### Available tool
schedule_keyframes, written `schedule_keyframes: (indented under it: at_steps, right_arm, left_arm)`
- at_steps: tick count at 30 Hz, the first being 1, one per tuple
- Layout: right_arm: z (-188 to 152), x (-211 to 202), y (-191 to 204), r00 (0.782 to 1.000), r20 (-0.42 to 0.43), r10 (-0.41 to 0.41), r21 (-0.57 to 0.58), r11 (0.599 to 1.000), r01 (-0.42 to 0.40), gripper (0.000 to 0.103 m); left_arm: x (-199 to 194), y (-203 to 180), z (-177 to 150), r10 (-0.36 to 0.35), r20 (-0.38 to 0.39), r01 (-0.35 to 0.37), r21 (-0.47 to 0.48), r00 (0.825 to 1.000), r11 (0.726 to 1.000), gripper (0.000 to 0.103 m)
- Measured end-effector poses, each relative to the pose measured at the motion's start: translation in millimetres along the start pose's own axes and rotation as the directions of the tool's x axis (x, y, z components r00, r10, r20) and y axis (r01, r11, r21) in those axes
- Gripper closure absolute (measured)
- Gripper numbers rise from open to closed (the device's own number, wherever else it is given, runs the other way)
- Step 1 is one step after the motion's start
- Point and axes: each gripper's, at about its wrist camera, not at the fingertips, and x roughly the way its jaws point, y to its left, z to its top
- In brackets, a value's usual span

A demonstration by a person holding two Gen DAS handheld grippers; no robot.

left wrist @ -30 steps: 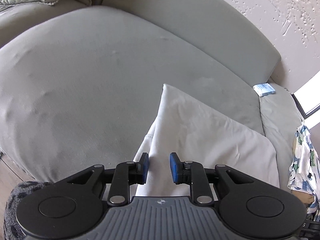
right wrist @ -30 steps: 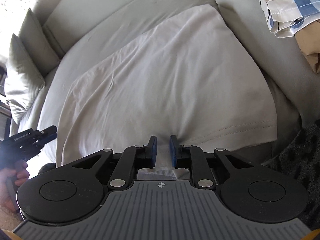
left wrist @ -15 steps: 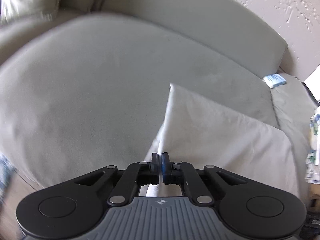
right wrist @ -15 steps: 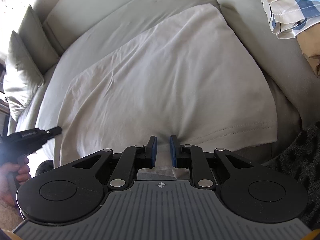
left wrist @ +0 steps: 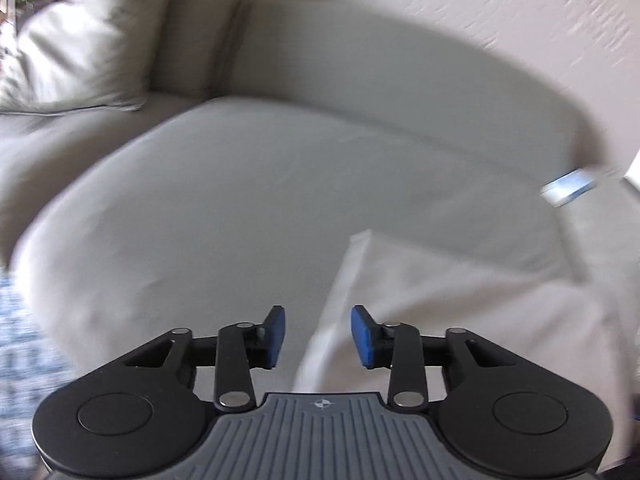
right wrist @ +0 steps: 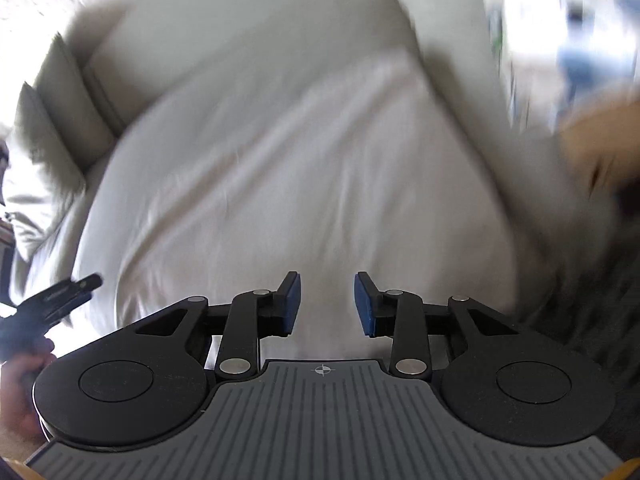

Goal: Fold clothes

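White garment (right wrist: 304, 184) lies spread flat over the seat of the pale grey sofa (left wrist: 192, 208), folded into a broad panel with soft creases — in the left wrist view its near left edge (left wrist: 340, 292) runs up to a sharp corner. No writing or label can be read anywhere; both pictures are smeared by motion.

Around it: a throw cushion (left wrist: 76, 52) leans at the sofa's far left end, a small light-blue packet (left wrist: 568, 190) (too blurred to name) sits on the seat's far right side, and a blurred heap of blue-and-white patterned cloth (right wrist: 568, 40) is piled to the right of the garment, with something tan (right wrist: 592, 140) below it.

Left gripper (left wrist: 317, 336) hangs above the garment's left edge, its 2 blue pads (left wrist: 277, 334) apart and widening, nothing pinched between them. Right gripper (right wrist: 327, 304) is likewise opening over the garment's near edge — pads clear of the cloth. In the right wrist view, a hand (right wrist: 20, 384) grasps the left gripper's handle at the lower left.
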Motion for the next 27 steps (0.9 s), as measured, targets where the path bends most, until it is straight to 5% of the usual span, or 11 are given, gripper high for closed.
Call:
schedule_keyframes:
  at_steps: [3,6,13,24,27]
  right_arm:
    - [23.0,3.0,4.3,0.997,0.072,-0.01,0.019,1.0,0.009,0.059]
    - [48.3,11.1,-10.8,0.991,0.128,-0.031,0.131,0.991,0.014,0.059]
    - [109.6,50.0,-50.1,0.993,0.092,-0.071,0.258,0.965,0.045,0.057]
    - [153.2,123.9,-74.9,0.995,0.06,-0.075,0.219,0.974,0.06,0.061]
    - [154.9,134.2,-76.3,0.994,0.065,-0.083,0.221,0.973,0.067,0.062]
  left_arm:
    - [13.7,-20.2,11.2,-0.048,-0.016,0.048,0.024,0.999,0.999,0.069]
    - [40.8,-27.1,27.6,-0.005,-0.042,0.005,0.011,0.999,1.0,0.061]
    - [100.8,-17.4,65.8,0.013,-0.142,-0.018,-0.035,0.99,0.999,0.042]
    - [154.4,-22.0,68.8,-0.032,-0.195,0.036,0.018,0.98,0.999,0.061]
    - [163.8,-22.1,64.6,-0.04,-0.21,0.045,0.019,0.977,0.999,0.089]
